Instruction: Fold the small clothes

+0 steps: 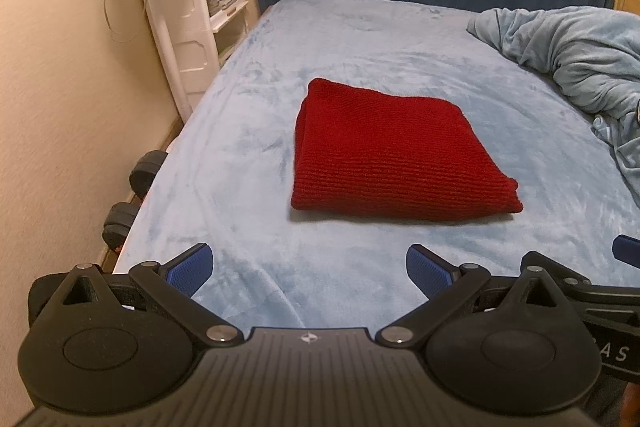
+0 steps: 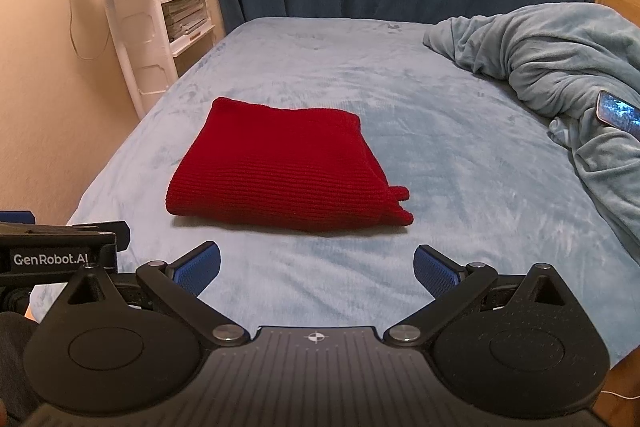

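A red knitted garment [image 1: 394, 155] is lying folded into a neat rectangle on the middle of the bed [image 1: 248, 131], on flat sheet clear of the rumpled blanket [image 2: 560, 67] heaped at the far right, probably so the folds lie smooth. Both grippers are hanging back at the near edge, apart from the cloth. The left gripper [image 1: 309, 269] is spread wide and gripping nothing; the right gripper [image 2: 317, 267] is likewise gaping and bare. To me the folding is looking finished, or nearly so.

Sweater [image 1: 394, 155] on bed [image 1: 248, 147] (blanket [image 1: 568, 43] right)
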A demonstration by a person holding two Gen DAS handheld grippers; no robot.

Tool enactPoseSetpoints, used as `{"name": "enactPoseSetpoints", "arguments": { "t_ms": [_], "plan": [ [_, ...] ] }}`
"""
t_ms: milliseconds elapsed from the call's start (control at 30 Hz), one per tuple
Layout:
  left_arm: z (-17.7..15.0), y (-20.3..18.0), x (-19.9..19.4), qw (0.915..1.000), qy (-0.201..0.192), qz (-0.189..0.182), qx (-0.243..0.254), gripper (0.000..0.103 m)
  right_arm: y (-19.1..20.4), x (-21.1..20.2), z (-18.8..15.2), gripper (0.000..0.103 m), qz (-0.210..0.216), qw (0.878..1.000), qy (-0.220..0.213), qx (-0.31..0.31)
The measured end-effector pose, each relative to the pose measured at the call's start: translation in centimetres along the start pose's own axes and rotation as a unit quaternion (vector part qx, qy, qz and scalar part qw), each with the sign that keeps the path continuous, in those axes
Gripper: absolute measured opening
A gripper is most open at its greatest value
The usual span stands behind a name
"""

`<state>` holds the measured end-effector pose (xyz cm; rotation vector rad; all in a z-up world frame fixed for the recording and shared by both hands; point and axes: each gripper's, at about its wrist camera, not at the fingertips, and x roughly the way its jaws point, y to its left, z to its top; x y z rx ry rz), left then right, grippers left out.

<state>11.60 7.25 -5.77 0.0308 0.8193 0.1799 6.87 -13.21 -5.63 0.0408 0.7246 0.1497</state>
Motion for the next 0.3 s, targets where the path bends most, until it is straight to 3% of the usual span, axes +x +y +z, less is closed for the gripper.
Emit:
{"name": "enactPoseSetpoints", "arguments": {
  "t_ms": [300],
  "plan": [
    [-0.14,-0.78,0.32,0.9999,-0.003,0.012,0.004,0.103,-0.29,0.63,-0.21,0.102,0.010,1.000,0.007,0.005]
  ]
}}
